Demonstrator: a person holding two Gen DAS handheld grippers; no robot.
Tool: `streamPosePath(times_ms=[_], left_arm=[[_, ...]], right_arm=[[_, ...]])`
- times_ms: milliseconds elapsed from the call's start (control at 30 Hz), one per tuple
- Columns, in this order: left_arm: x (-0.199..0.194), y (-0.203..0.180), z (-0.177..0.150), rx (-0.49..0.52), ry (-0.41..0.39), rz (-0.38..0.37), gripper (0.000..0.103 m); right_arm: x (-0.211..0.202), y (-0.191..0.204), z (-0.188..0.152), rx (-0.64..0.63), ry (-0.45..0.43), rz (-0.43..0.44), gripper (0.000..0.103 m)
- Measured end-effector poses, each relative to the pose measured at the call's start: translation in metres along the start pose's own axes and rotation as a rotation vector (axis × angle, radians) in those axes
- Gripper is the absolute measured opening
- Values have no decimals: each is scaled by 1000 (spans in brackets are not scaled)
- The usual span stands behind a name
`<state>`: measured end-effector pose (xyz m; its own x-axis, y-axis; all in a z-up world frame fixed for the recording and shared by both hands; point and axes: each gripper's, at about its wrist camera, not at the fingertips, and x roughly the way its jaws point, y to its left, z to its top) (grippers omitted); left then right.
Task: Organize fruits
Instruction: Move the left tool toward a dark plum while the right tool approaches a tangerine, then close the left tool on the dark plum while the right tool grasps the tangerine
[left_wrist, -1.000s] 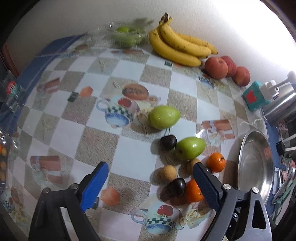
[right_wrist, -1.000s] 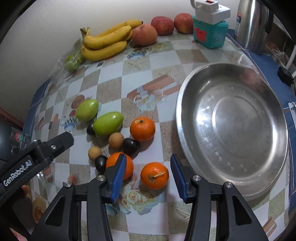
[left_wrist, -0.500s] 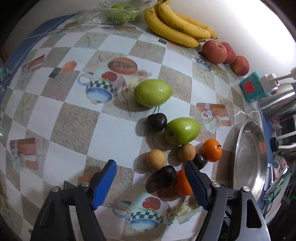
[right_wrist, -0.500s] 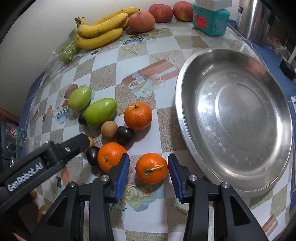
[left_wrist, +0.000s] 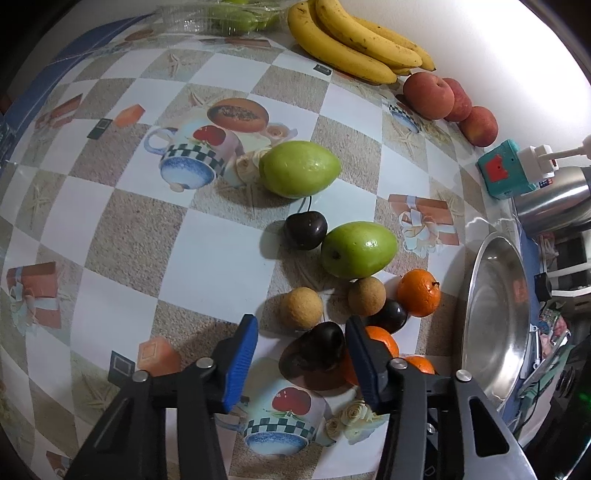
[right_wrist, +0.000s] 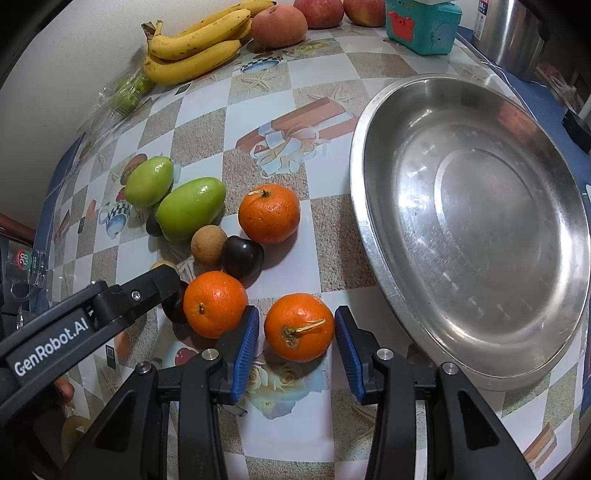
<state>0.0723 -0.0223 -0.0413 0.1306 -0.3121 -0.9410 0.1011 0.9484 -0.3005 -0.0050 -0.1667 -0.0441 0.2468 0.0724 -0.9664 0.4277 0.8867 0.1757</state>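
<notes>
Since a second ago, both our grippers have dropped closer to the fruit cluster and narrowed their spread. Item one: our right gripper (right_wrist: 298, 345) stands open, its blue pads (right_wrist: 244, 349) set either side of the nearest orange (right_wrist: 299, 326), close but with a sliver of gap on each flank, so nothing is clamped yet; we judge this straddle is the set-up for a lift into the steel dish (right_wrist: 476, 225), which lies empty just to the right. Item two: our left gripper (left_wrist: 301, 360) is likewise open, bracketing a dark plum (left_wrist: 323, 345) that rests against a second orange (right_wrist: 215, 304); its right finger stands between plum and orange in the left wrist view, and we cannot tell whether it touches either. Item three, loose stock on the checked tablecloth (left_wrist: 184, 251): two green mangoes (left_wrist: 358, 249), another dark plum (left_wrist: 305, 229) with stem, two tan round fruits (left_wrist: 301, 308), a third orange (left_wrist: 419, 292), one more plum (right_wrist: 242, 257) wedged among them. Item four, against the far wall: bananas (left_wrist: 354, 48), three peaches (left_wrist: 428, 95), bagged green fruit (left_wrist: 225, 16), a teal box (left_wrist: 504, 173), a steel kettle (left_wrist: 554, 201). Judgement: sorting has barely begun, since the dish holds nothing. Risk noted: closing on the plum may nudge its orange neighbour and set it rolling.
</notes>
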Motion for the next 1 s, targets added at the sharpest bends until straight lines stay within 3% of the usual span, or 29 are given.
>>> streamPosePath(times_ms=[500,1000], left_arm=[[0,-5,-2,9,9,-53,22],[-1,1,-3,-35,20,-92,21]], right_arm=[[4,4,2,-4,3,3,44],[3,4,2,-3,3,7,44]])
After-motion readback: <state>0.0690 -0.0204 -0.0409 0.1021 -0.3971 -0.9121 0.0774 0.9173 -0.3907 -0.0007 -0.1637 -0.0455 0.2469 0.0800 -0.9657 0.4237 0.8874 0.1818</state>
